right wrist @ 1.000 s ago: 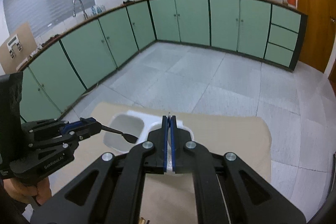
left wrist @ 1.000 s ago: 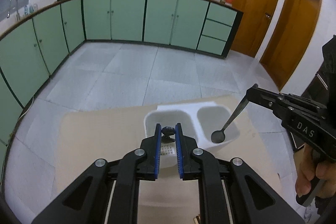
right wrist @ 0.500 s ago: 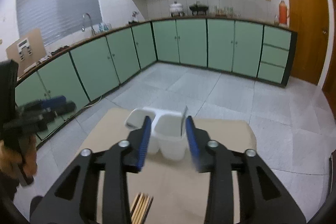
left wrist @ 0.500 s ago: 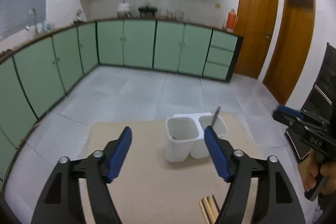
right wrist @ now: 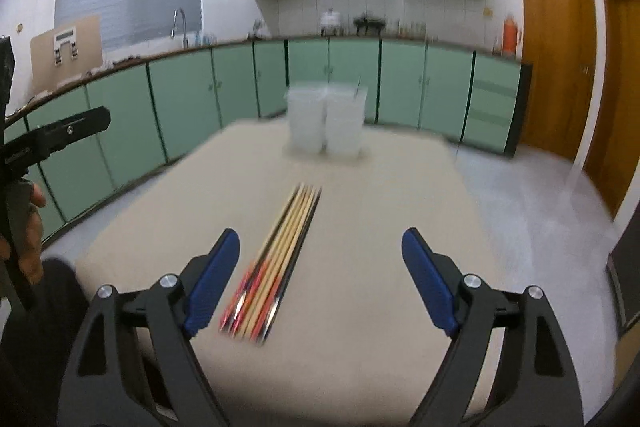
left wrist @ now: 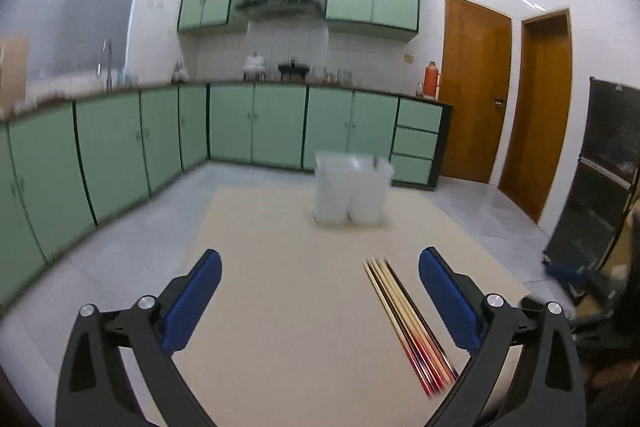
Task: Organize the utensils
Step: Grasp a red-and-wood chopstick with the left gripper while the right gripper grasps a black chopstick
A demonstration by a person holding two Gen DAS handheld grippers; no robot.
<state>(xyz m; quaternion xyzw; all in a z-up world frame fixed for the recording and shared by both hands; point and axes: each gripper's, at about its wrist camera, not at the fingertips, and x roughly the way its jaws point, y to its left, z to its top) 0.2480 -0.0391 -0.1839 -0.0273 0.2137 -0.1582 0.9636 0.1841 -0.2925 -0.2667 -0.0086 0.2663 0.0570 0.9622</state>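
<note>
A white two-compartment utensil holder [left wrist: 352, 189] stands at the far side of the beige table [left wrist: 288, 307]; a thin utensil handle sticks up from its right compartment. It also shows in the right wrist view [right wrist: 326, 119]. A bundle of several chopsticks [left wrist: 408, 319] lies flat on the table, also seen in the right wrist view [right wrist: 276, 263]. My left gripper [left wrist: 320, 301] is open and empty, near the table's front, chopsticks just inside its right finger. My right gripper [right wrist: 320, 281] is open and empty, chopsticks just inside its left finger.
The table [right wrist: 360, 227] drops off to a grey tiled floor on all sides. Green cabinets [left wrist: 256, 125] line the far walls. Wooden doors [left wrist: 474, 91] stand at the right. A dark cabinet [left wrist: 600, 187] is close at the right.
Both grippers let go of their spoons into the holder, opened wide and pulled back toward the table's near edge. The chopsticks have come into view.
</note>
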